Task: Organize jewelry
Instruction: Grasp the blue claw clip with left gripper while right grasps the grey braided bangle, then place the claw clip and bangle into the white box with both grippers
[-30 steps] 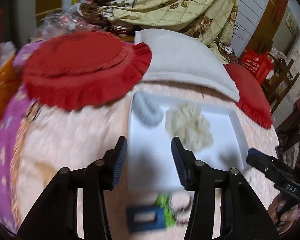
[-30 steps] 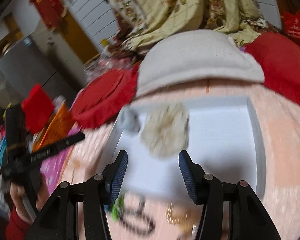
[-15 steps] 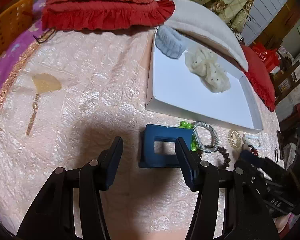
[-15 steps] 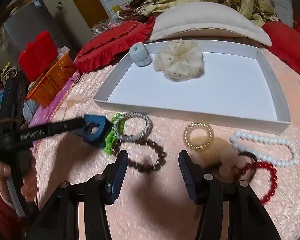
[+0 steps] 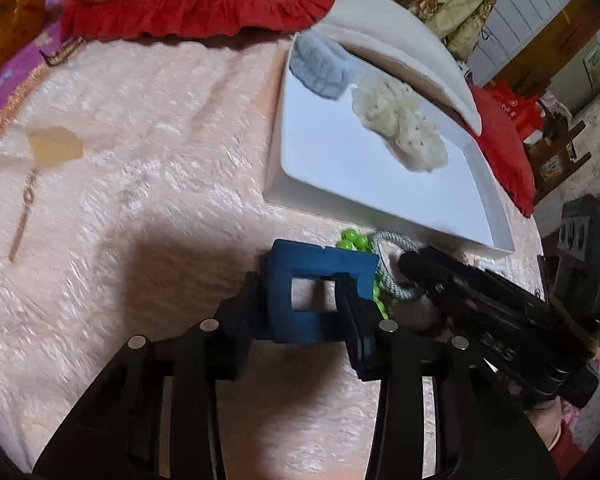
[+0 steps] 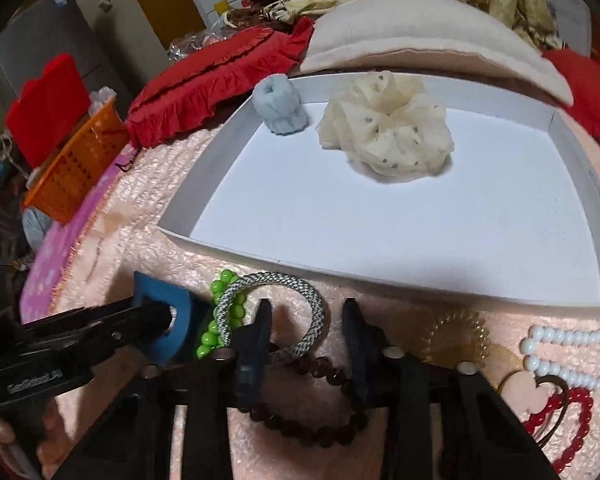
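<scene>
Blue plastic, a squarish hair clip (image 5: 320, 292), now sits between the fingers of the left gripper (image 5: 302, 300), which a second ago hung spread and high over the white tray (image 5: 380, 168); both tools have dropped to the near side of the tray, so the picking stage seems to be starting; the left jaws look closed in against the clip's sides, pinching it, though it still rests on the pink quilt (image 5: 140, 160); the right gripper (image 6: 306, 332) stands spread, its left finger over the grey braided ring (image 6: 276, 312) and the brown bead bracelet (image 6: 312, 400) beneath; it grips nothing yet; in the tray, at the far left corner, lie a pale blue scrunchie (image 6: 280, 108) and a cream scrunchie (image 6: 388, 136), so most pieces remain outside, judging by the white pearl strand (image 6: 568, 348), gold coil ring (image 6: 458, 332) and red bead loop (image 6: 568, 420) at near right; green beads (image 6: 220, 320) are half hidden behind the clip and ring; the red loop is cut off by the lens edge, and whether the clip's teeth face down cannot be told.
</scene>
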Motion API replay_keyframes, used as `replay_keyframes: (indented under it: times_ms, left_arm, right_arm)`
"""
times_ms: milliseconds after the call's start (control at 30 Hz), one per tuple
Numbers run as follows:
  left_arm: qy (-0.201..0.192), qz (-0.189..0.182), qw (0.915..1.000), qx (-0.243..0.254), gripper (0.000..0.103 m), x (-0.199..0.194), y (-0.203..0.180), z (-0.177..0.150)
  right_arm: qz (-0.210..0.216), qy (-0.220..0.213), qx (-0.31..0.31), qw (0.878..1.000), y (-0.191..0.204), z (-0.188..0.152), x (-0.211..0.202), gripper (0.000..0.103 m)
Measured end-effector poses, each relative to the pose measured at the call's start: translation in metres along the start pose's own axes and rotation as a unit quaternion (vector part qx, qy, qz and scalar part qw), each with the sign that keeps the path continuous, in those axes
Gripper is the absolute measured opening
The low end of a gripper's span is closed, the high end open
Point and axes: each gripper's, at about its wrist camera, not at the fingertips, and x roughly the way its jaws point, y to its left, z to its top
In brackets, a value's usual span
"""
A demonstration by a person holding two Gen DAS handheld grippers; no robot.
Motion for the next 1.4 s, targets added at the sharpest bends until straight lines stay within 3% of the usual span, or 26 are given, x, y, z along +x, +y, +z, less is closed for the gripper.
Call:
replay_keyframes:
  times_ms: [33, 100, 167, 500, 733, 1000, 1233, 1400]
  left_arm:
    - [-0.007, 0.005, 0.9999, 0.009, 0.032, -0.003, -0.004, -0.001]
    - [-0.011, -0.008, 0.9999, 0.008, 0.021, -0.01, -0.006, 0.0]
    - [-0.017, -0.018, 0.9997, 0.003, 0.017, -0.02, -0.006, 0.001]
    - [-0.05, -0.008, 0.9986, 0.016, 0.016, -0.061, -0.016, -0.004]
    - [-0.073, -0.015, 0.997, 0.018, 0.016, -0.086, -0.033, 0.019]
    - [-0.062, 0.018, 0.9972, 0.038, 0.016, -0.047, -0.055, 0.076]
    - [-0.035, 0.037, 0.9985, 0.021, 0.016, 0.012, -0.048, 0.121]
    - [-0.023, 0.053, 0.9981, 0.022, 0.017, 0.044, -0.042, 0.138]
  right_arm:
    - [-0.006, 0.0, -0.005, 1.0, 0.001, 0.0, 0.001, 0.013]
    - [-0.002, 0.004, -0.003, 1.0, 0.0, 0.0, 0.001, 0.007]
    - [0.012, 0.004, 0.014, 1.0, -0.005, 0.002, -0.003, 0.007]
    - [0.037, -0.049, 0.025, 0.998, -0.005, 0.006, -0.064, 0.007]
    - [0.027, -0.081, 0.043, 0.995, -0.027, 0.019, -0.097, 0.007]
    - [-0.013, -0.086, 0.076, 0.993, -0.075, 0.047, -0.088, 0.007]
    - [-0.044, -0.063, 0.152, 0.985, -0.139, 0.094, -0.037, 0.007]
    - [-0.043, -0.045, 0.203, 0.977, -0.172, 0.117, -0.003, 0.007]
